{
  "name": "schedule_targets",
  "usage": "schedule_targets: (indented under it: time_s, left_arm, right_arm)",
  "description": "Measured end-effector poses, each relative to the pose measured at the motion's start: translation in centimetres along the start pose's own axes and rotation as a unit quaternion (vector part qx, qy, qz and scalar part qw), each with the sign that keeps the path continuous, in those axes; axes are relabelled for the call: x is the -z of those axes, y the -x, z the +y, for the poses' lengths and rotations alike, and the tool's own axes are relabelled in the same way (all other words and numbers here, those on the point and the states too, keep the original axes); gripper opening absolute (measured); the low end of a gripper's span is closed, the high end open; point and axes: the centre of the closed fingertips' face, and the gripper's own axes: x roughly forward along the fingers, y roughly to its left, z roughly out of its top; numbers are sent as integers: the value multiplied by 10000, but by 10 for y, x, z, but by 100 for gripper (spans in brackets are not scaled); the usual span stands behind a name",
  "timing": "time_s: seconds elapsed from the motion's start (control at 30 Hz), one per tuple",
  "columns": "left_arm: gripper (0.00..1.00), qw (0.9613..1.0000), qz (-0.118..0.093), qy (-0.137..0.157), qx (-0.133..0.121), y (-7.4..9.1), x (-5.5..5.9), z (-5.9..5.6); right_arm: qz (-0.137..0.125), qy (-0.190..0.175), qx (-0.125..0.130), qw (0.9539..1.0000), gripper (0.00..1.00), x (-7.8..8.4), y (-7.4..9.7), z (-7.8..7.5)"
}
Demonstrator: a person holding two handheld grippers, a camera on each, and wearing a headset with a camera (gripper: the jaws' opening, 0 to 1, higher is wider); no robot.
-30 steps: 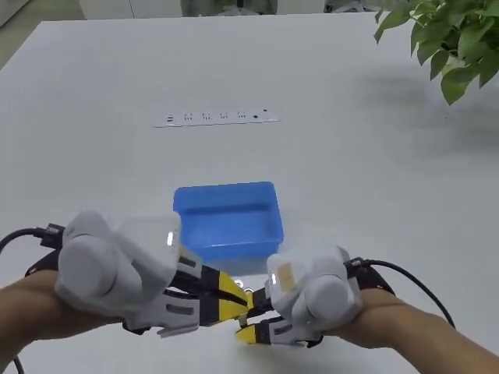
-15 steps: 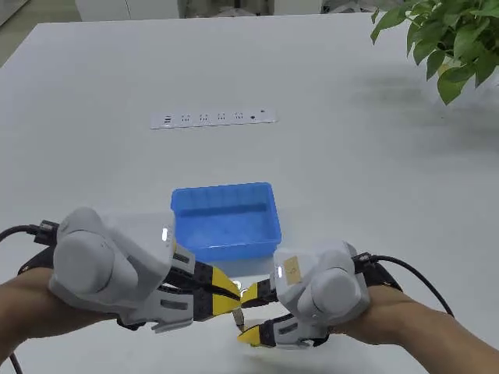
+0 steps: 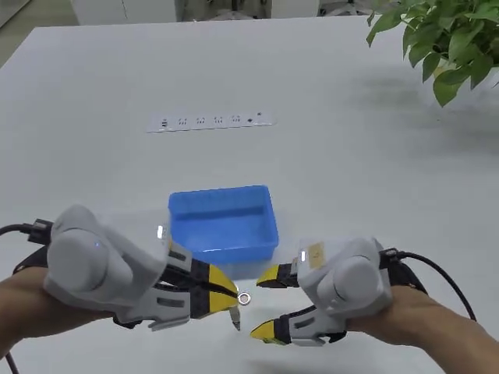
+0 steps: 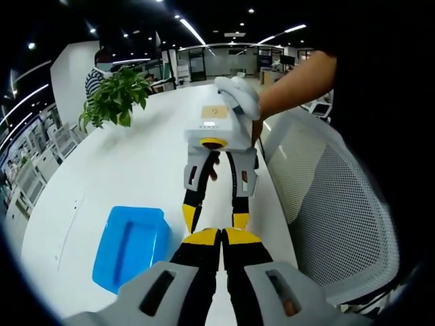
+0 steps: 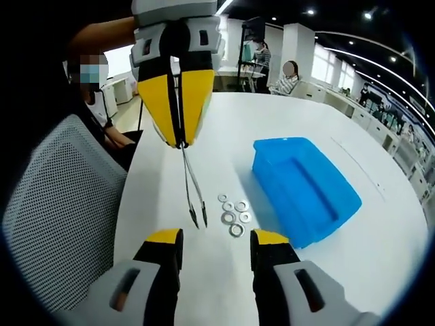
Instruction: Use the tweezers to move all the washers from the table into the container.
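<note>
My left gripper [image 3: 228,291] is shut on a pair of thin metal tweezers [image 3: 233,317] whose tips point down at the table. In the right gripper view the tweezers [image 5: 190,197] hang from the left gripper's yellow jaws [image 5: 175,102], tips just left of several small metal washers [image 5: 233,216]. One washer [image 3: 245,298] shows between the grippers. My right gripper [image 3: 265,304] faces the left one, open, with nothing between its jaws. The blue container [image 3: 223,222] sits just beyond both grippers; it also appears in the left gripper view [image 4: 132,244] and the right gripper view [image 5: 306,187].
A white power strip [image 3: 210,121] lies farther back on the white table [image 3: 351,156]. A leafy plant [image 3: 444,39] overhangs the far right corner. A mesh chair [image 5: 61,190] stands at the table's near edge, with people seated in the room behind.
The right gripper has opened and drawn back to the right, away from the left gripper's jaws. The tweezers stay in the left gripper.
</note>
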Motion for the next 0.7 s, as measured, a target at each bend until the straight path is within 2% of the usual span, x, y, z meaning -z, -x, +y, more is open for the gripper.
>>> schedule_targets:
  time_s: [0.1,0.43,0.7]
  left_arm:
    - [5,10000,-14,-4,-25,1,-2,3]
    - [5,10000,-27,-41,-52,2,-4,12]
    - [5,9999,-102,-18,-113,3,-6,21]
  right_arm:
    - [-61,-215,159,9996,46,1,6,-7]
    - [-204,-463,462,9976,56,3,20,-22]
    - [-316,-616,670,9953,69,4,25,-32]
